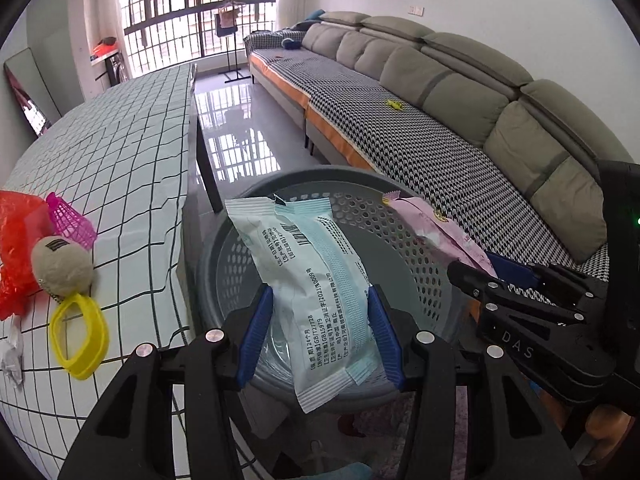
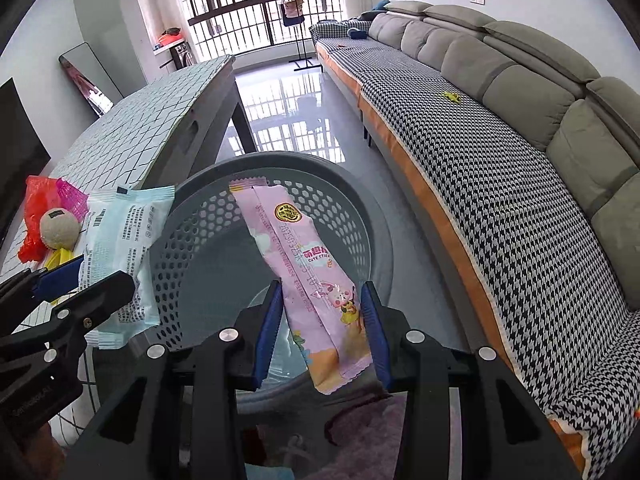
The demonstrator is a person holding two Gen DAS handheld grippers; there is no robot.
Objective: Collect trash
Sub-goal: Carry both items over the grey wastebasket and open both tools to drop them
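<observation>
My left gripper (image 1: pixel 320 300) is shut on a pale blue and white wipes packet (image 1: pixel 316 280), which hangs over the grey perforated basket (image 1: pixel 400 216). My right gripper (image 2: pixel 320 296) is shut on a long pink snack wrapper (image 2: pixel 304 264) above the same basket (image 2: pixel 352 224). In the left wrist view the right gripper (image 1: pixel 480 276) with its pink wrapper (image 1: pixel 436 228) shows at the right. In the right wrist view the left gripper (image 2: pixel 80 276) and its packet (image 2: pixel 120 248) show at the left.
A table with a checked cloth (image 1: pixel 120 160) stands left of the basket. On it lie a red plastic bag (image 1: pixel 16 248), a pink mesh piece (image 1: pixel 70 220), a beige ball (image 1: pixel 60 266), a yellow ring (image 1: pixel 80 336) and white crumpled paper (image 1: pixel 12 356). A long sofa (image 1: pixel 440 120) runs along the right.
</observation>
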